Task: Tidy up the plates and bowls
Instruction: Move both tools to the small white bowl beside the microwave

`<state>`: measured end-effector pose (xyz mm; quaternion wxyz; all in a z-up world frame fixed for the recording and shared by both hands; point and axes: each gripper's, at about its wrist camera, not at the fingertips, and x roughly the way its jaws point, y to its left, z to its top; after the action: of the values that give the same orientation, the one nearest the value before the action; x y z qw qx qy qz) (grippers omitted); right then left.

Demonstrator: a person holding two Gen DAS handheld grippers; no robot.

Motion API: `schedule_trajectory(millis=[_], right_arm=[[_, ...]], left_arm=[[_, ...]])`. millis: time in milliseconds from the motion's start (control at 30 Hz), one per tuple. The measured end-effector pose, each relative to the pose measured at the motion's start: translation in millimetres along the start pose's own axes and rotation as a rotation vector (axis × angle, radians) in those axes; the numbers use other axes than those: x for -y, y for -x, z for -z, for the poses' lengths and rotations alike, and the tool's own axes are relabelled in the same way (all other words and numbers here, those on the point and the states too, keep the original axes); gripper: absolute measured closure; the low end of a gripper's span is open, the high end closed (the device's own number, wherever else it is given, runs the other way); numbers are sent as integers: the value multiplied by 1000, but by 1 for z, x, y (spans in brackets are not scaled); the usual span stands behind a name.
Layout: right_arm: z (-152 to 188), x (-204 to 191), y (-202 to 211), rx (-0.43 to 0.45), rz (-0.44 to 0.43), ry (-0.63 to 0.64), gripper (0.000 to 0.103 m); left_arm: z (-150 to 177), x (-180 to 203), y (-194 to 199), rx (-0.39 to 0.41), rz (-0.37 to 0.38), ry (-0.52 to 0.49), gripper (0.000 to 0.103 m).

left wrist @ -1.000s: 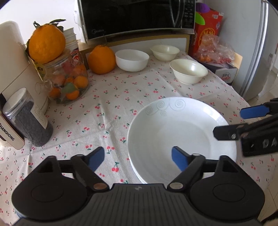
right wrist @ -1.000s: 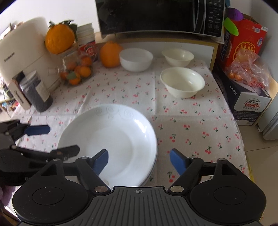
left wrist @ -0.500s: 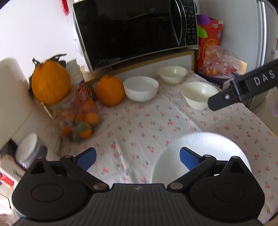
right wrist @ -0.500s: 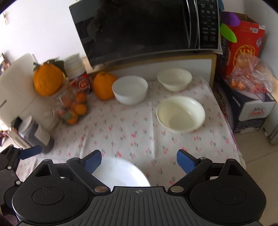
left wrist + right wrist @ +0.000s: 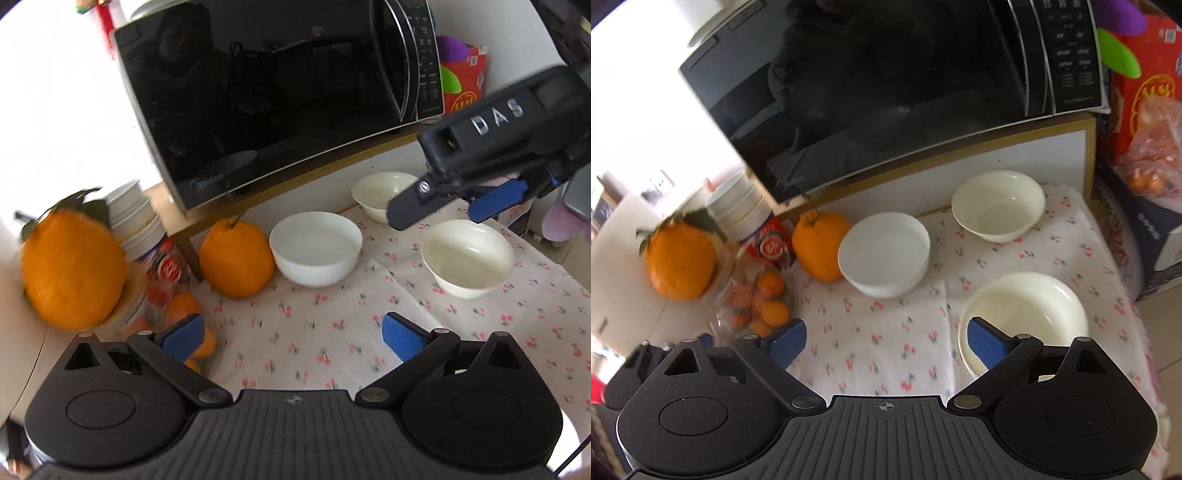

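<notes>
Three bowls stand on the cherry-print tablecloth [image 5: 317, 332]: a white bowl [image 5: 316, 253] [image 5: 884, 254] beside a large orange, a cream bowl [image 5: 467, 256] [image 5: 1025, 317] at the near right, and a smaller cream bowl [image 5: 376, 197] [image 5: 997, 205] at the back. My left gripper [image 5: 291, 336] is open and empty above the cloth. My right gripper [image 5: 886, 338] is open and empty, its right finger over the near cream bowl's rim; it also shows in the left wrist view [image 5: 458, 206], above the bowls. The plates are out of view.
A black microwave [image 5: 280, 92] on a wooden shelf looms at the back. A large orange [image 5: 236, 258], a jar of small oranges [image 5: 757, 302] topped by another orange [image 5: 72, 271], stacked cups [image 5: 738, 206] and a red box [image 5: 1137, 103] crowd the edges.
Both grippers have risen and tilted up toward the back of the table. The white plates have dropped out of view below. The right gripper now hangs over the bowls in the left view.
</notes>
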<state>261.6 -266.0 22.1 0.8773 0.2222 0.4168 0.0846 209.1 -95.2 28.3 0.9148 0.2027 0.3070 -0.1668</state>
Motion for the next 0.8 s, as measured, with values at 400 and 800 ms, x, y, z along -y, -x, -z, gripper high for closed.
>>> schedule_trajectory(millis=[400,800], right_arm=[[-42,53,-80,-20,-135,-128,7],[-49,64,-109,-26,-200,-152,8]], left_arm=[[-9,13,-96,19,13,-41,1],[5,6,-122,88,84,22,2]])
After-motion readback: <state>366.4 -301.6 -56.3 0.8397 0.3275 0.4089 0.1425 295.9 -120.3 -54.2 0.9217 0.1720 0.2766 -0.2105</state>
